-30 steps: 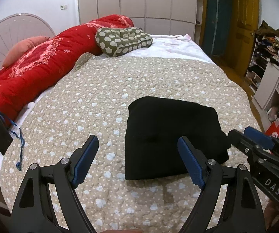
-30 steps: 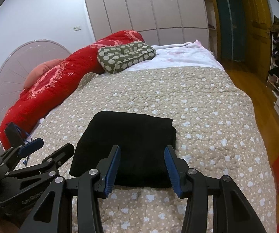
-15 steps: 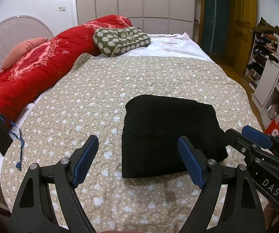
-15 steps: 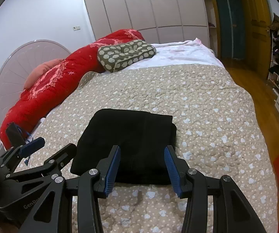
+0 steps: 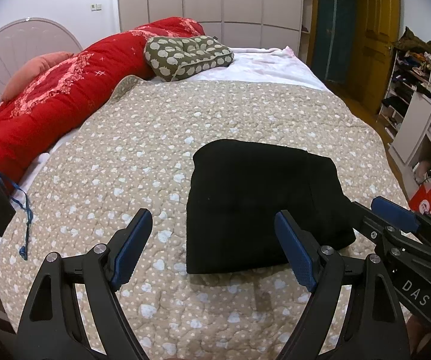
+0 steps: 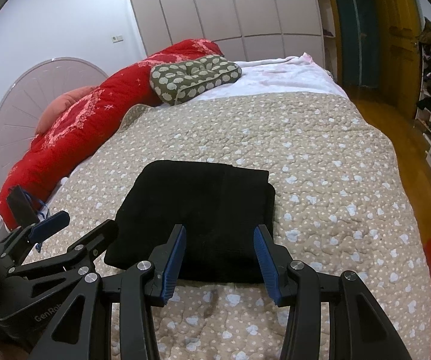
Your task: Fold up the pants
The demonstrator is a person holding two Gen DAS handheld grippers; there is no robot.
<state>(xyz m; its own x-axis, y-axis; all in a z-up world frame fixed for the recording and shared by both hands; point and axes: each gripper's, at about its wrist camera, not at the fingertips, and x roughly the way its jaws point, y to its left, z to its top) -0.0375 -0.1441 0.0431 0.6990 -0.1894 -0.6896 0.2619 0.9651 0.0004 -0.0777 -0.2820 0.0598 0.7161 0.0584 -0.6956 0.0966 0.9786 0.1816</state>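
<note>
The pants [image 5: 263,207] lie folded on the bed [image 5: 143,138]. Both grippers, left [image 5: 212,249] and right [image 6: 220,262], hang just before the pants, jaws apart and empty. The job looks done.

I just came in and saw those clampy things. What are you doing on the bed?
A person is folding pants with a two-finger gripper in each hand. The black pants lie folded into a neat rectangle on the beige quilt. The left gripper and the right gripper are both open, hovering just short of the pants' near edge and holding nothing. The folding looks about done. A red blanket and a spotted cushion lie further back.
</note>
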